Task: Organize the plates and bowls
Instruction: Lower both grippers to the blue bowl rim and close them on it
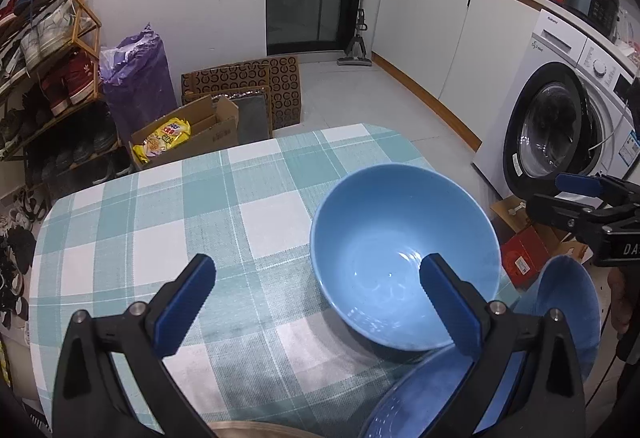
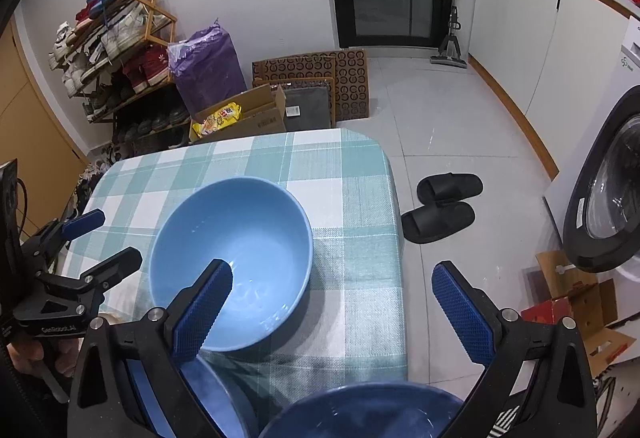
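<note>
A large light blue bowl stands upright and empty on the table with the green checked cloth. My left gripper is open, and its right finger overlaps the bowl's near side. My right gripper is also open; its left finger overlaps the same bowl. Nothing sits between either pair of fingers. A darker blue dish lies under the fingers near the table's front. Another dark blue bowl lies at the near right corner.
The table's right edge drops to a tiled floor with black slippers. A washing machine stands on the right with cardboard boxes below it. A shoe rack and boxes stand beyond the far edge.
</note>
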A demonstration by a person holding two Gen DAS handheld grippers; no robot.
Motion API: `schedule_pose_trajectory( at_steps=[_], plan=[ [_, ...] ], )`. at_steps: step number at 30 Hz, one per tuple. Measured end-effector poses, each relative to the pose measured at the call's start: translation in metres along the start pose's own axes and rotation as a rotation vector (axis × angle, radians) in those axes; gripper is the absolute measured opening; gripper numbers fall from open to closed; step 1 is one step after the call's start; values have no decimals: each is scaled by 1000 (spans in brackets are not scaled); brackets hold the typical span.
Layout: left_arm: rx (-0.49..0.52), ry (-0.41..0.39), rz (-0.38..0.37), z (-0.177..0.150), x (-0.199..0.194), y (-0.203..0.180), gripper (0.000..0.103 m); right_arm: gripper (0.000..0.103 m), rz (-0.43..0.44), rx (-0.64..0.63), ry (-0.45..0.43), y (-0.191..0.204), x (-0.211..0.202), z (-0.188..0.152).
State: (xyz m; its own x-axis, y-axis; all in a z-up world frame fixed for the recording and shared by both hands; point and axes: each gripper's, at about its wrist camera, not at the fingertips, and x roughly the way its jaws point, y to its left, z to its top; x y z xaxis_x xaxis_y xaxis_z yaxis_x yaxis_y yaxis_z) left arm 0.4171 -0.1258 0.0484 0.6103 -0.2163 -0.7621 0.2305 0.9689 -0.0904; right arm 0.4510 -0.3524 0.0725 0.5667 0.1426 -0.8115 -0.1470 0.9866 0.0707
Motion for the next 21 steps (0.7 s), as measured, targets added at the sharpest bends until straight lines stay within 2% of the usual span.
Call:
schedule_pose_trajectory(
  at_steps=[8,13,15,21],
  plan=[
    [-5,20,-15,0,16,3,101,101,4,19,47,-2,31,1],
    [-7,25,-19,-1,23,3,97,92,20,18,74,-1,44,-1],
    [-7,31,-21,-2,25,3,92,83,35,24,90,-1,49,-2],
    [1,47,-29,-3,31,2,85,73,46,12,114,2,59,-6]
  ],
)
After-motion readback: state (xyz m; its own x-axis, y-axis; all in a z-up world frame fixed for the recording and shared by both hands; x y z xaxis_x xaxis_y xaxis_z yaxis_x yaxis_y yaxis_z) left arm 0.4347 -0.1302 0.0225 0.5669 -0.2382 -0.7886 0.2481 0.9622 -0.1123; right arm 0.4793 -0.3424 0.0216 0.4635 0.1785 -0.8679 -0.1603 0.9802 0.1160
